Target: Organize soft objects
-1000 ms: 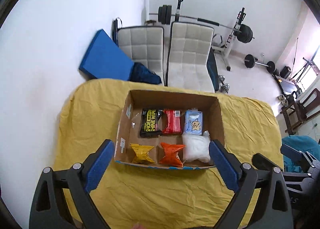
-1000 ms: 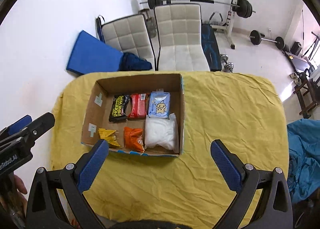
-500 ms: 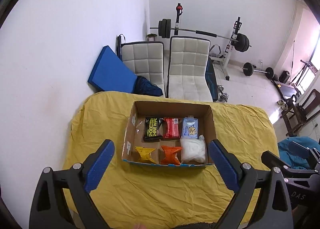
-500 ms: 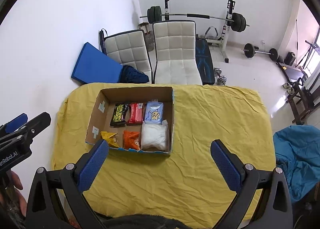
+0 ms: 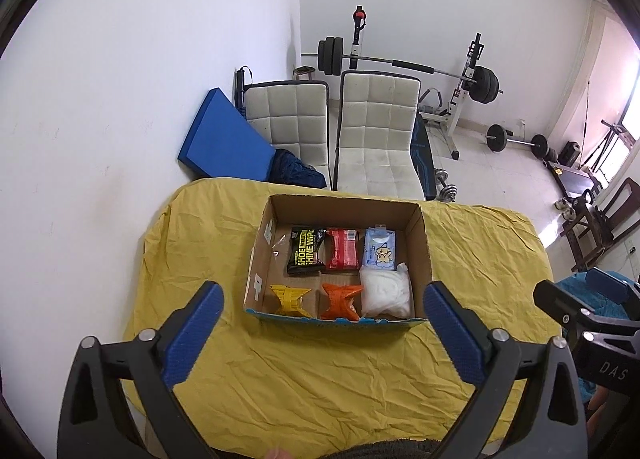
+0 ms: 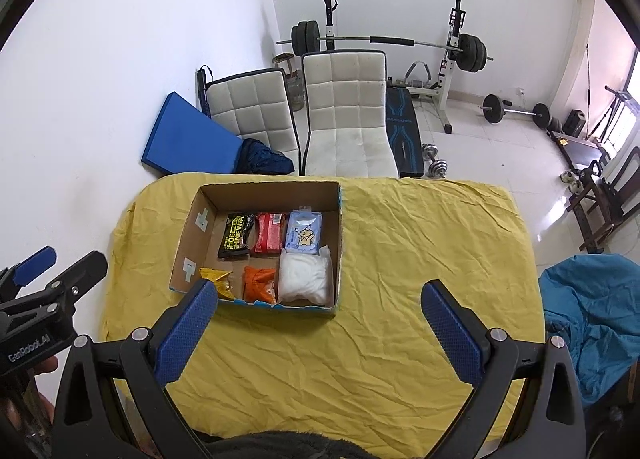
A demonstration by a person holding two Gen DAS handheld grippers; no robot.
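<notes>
A cardboard box (image 5: 423,243) (image 6: 192,235) stands on the yellow tablecloth (image 5: 320,379) (image 6: 420,259). It holds a black wipes pack (image 5: 306,251) (image 6: 236,237), a red pack (image 5: 342,249) (image 6: 270,233), a light blue tissue pack (image 5: 380,249) (image 6: 305,234), a yellow packet (image 5: 290,299) (image 6: 218,279), an orange packet (image 5: 341,301) (image 6: 260,283) and a white bag (image 5: 387,293) (image 6: 306,279). My left gripper (image 5: 322,333) is open and empty, held high in front of the box. My right gripper (image 6: 318,333) is open and empty, to the right of the box.
Two white padded chairs (image 5: 376,139) (image 6: 344,119) and a blue mat (image 5: 224,139) stand beyond the table's far edge. A barbell rack (image 6: 400,43) is at the back wall. A blue cloth (image 6: 592,319) lies off the table's right side.
Both grippers have risen and pulled back from the table, so the box looks smaller and more of the room shows. Both stay open. The box contents have not moved.
</notes>
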